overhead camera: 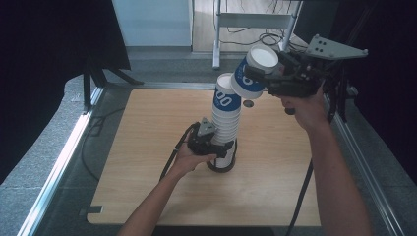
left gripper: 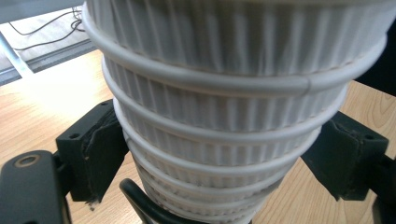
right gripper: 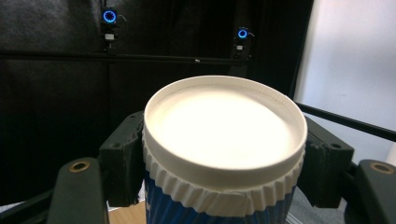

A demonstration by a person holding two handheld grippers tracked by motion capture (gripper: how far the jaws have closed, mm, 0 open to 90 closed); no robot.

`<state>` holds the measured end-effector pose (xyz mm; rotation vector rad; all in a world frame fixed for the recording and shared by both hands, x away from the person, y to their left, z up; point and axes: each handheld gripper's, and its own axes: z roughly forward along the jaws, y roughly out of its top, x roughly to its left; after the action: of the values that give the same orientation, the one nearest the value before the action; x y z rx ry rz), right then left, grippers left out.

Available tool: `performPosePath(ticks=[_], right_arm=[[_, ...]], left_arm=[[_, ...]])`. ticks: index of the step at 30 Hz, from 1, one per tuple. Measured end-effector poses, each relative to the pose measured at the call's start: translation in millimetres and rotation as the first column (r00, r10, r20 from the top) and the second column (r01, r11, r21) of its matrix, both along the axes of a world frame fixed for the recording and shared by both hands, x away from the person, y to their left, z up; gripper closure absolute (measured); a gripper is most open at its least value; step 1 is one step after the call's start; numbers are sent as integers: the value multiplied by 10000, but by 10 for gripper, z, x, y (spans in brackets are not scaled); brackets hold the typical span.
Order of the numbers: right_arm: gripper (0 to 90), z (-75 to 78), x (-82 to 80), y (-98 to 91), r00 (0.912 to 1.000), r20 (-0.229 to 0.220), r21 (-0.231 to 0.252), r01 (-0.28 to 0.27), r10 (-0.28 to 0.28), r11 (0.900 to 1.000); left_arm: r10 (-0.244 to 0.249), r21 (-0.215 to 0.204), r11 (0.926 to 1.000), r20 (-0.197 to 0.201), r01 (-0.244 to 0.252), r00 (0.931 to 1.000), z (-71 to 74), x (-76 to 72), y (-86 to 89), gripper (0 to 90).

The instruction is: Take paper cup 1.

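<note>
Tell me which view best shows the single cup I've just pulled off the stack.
The high view: the single cup appears whole there, upside down, clamped in the right gripper beside and above the stack. The right gripper view shows just its white base and ribbed collar between the fingers. The left gripper view shows the stack's rims.

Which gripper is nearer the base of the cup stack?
Left. The left gripper clamps the cup stack near its base; the right gripper holds a single cup above the stack's top.
</note>
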<state>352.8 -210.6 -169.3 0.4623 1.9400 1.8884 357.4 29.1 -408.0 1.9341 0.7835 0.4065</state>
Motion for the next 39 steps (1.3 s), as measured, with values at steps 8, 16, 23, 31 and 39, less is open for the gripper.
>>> performPosePath(ticks=[8,16,23,31,39], right_arm=[[283,-54,-81,-292,9997,-40,125,244,-243,9996],[283,-187,-169,-522,9994,-33,125,340,-340,9993],[282,-432,-247,-688,9989,-163,114,439,-437,9990],[282,-710,-302,-738,9987,-214,45,460,-459,9989],[281,-1014,-343,-719,9984,-386,-78,414,-416,9991]], left_arm=[[2,-7,10000,-5,-2,10000,1,5,6,130],[25,-5,10000,-56,-25,10000,5,-4,-1,130],[28,58,10000,1,-28,10000,8,3,-6,130],[98,-26,9999,-93,-98,9999,17,-9,-3,122],[358,-250,9990,-49,-359,9993,20,-52,96,34]])
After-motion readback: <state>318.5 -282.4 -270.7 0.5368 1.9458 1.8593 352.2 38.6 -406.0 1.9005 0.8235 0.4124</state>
